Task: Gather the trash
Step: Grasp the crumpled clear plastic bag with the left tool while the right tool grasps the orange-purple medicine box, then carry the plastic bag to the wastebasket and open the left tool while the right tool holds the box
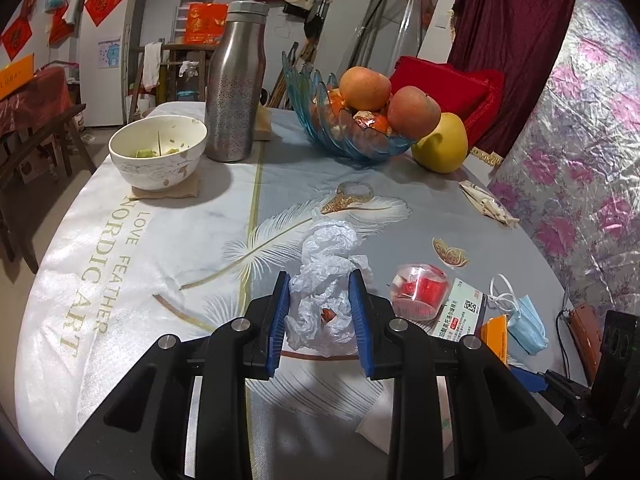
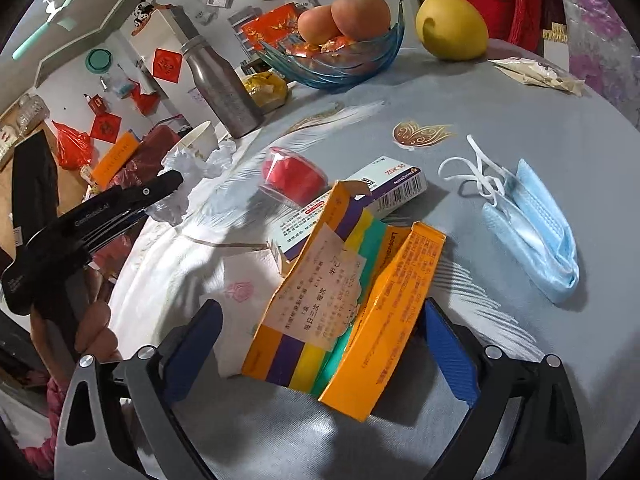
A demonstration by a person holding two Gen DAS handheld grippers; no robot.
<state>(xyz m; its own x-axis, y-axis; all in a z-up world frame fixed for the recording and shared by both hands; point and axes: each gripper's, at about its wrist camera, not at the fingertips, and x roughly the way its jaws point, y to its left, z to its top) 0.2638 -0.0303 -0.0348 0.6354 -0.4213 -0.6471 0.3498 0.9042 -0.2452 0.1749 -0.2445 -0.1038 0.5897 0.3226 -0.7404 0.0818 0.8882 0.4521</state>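
Observation:
My left gripper (image 1: 320,280) has its blue pads on both sides of a crumpled white plastic bag (image 1: 326,264) on the table, closed onto it. My right gripper (image 2: 322,312) is open, its jaws wide on either side of a torn orange and striped medicine box (image 2: 344,304) that lies flat between them. More trash lies near: a clear cup with red contents (image 2: 292,174), a white medicine box (image 2: 384,188), a blue face mask (image 2: 528,228), a white napkin (image 2: 244,280) and a crumpled wrapper (image 2: 536,72).
A dirty white bowl (image 1: 158,152), a steel bottle (image 1: 236,84), a blue glass fruit bowl (image 1: 344,136) with apples and a yellow pomelo (image 1: 440,142) stand at the back of the table (image 1: 160,240). A floral-wrapped mattress (image 1: 580,160) is on the right.

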